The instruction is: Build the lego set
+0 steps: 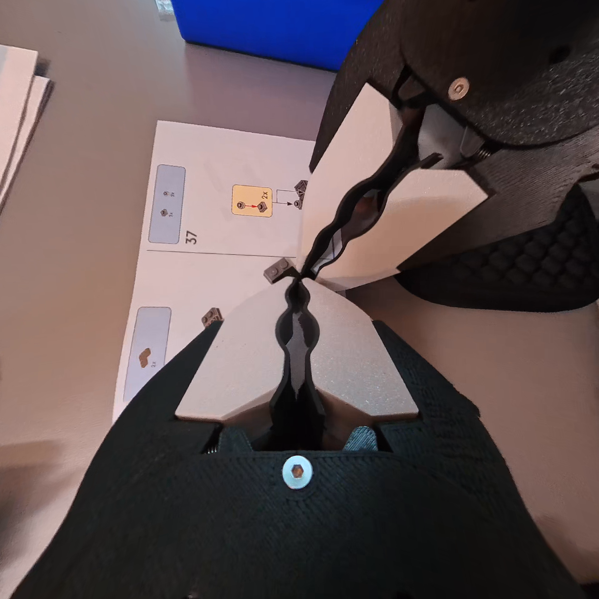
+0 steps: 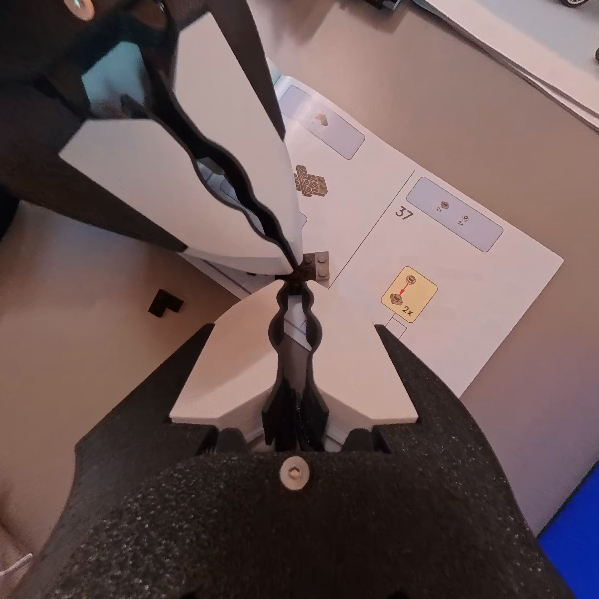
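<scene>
A small grey lego assembly, a light grey two-stud plate joined to a darker part, hangs above the instruction sheet. My right gripper is shut on its dark end, which sits between the pads. In the left wrist view the assembly sticks out to the left of the right gripper, which comes in from the upper right. My left gripper is shut, and its tips meet the assembly's dark end right against the right gripper's tips. It enters the right wrist view from the upper left. Whether it pinches the piece is hidden.
A black L-shaped piece lies on the brown table left of the sheet. A blue box stands beyond the sheet and also shows in the right wrist view. Stacked booklets lie at the left edge. The grippers are tip to tip, or close to it.
</scene>
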Demonstrator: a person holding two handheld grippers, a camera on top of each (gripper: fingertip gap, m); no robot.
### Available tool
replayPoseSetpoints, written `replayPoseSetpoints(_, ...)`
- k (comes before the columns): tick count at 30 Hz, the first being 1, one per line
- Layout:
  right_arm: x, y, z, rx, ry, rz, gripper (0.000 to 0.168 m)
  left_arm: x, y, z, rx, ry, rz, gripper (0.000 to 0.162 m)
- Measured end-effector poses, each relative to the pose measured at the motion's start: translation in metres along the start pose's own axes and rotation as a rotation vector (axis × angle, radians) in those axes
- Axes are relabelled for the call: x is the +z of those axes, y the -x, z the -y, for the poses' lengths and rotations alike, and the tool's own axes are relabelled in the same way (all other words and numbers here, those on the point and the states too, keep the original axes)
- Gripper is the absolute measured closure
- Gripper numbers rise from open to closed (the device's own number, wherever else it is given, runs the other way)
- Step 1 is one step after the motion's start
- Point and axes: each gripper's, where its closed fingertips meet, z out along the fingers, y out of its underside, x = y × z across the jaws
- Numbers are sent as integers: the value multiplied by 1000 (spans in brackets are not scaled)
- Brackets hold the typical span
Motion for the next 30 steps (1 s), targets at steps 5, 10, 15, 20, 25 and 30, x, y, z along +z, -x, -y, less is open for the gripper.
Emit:
replayPoseSetpoints(5,2,0,0,-7,3,0,160,4,1,-1,-4,16,7,162)
replayPoseSetpoints(10,2,0,0,-22,11,3,160,1,5,5,16,15,30,162)
replayPoseSetpoints(15,2,-1,0,-26,15,1,160,8,5,0,-6,55,24,162)
replayPoseSetpoints(20,3,-1,0,-32,15,-7,160,8,5,-1,-75,26,-12,161)
replayPoseSetpoints(25,2,-1,1,-67,1,-40,160,7,8,-4,-112,17,-13,161)
replayPoseSetpoints(30,3,0,1,-42,-36,-1,160,8,8,-4,-72,29,10,161)
